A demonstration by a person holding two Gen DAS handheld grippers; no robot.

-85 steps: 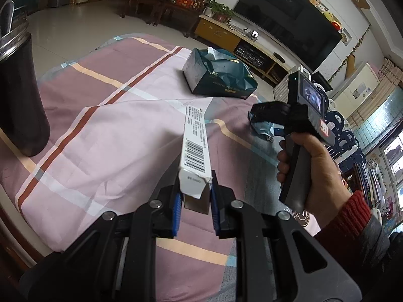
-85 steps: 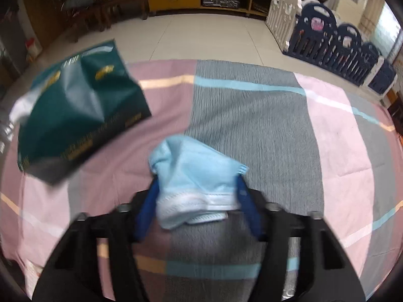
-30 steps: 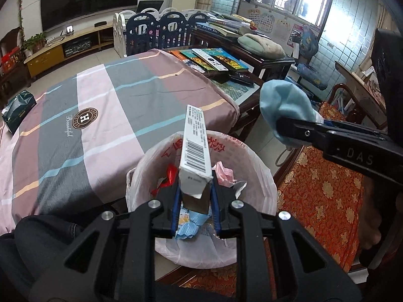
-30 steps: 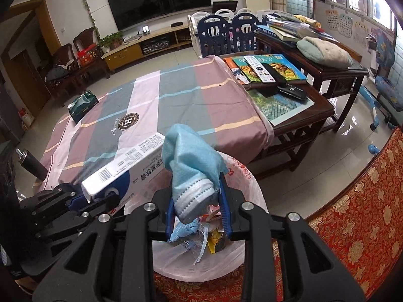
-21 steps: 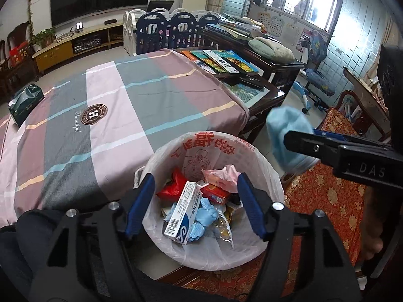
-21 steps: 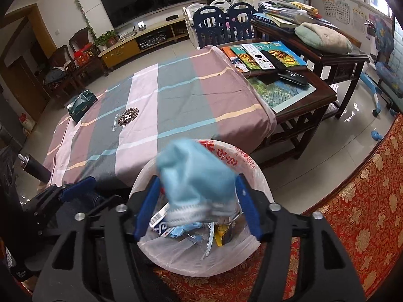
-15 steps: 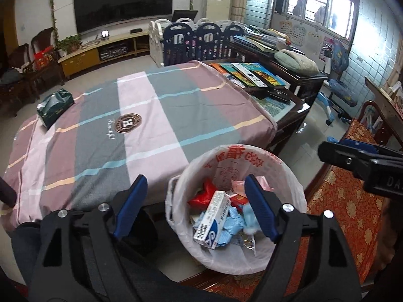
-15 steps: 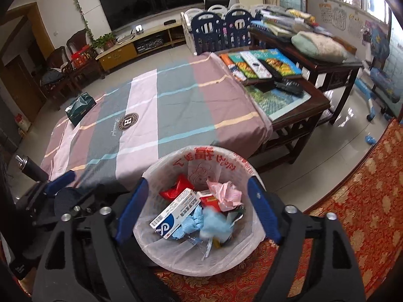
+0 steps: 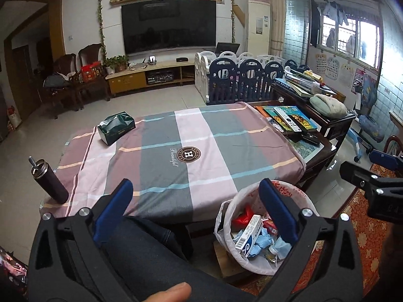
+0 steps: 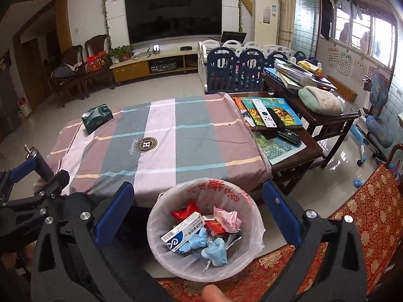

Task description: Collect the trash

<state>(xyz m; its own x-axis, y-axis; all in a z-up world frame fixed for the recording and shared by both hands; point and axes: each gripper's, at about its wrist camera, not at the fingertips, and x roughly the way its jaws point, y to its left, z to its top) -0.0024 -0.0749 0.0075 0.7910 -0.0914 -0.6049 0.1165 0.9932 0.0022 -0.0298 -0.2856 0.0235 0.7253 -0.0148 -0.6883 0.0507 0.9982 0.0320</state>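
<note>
A white-lined trash bin stands on the floor by the near edge of the table; it also shows in the left wrist view. Inside lie a white and blue carton, a light blue face mask, pink paper and red wrappers. The carton and mask show in the left wrist view too. My right gripper is open and empty above the bin. My left gripper is open and empty, up and left of the bin.
The table wears a striped pink and grey cloth. On it sit a green tissue pack at the far left and a dark flask at the near left. A side table with books and remotes stands right.
Both grippers opened over the bin. The carton dropped from the left one and the mask from the right one into the bin. Both grippers then rose and pulled back.
</note>
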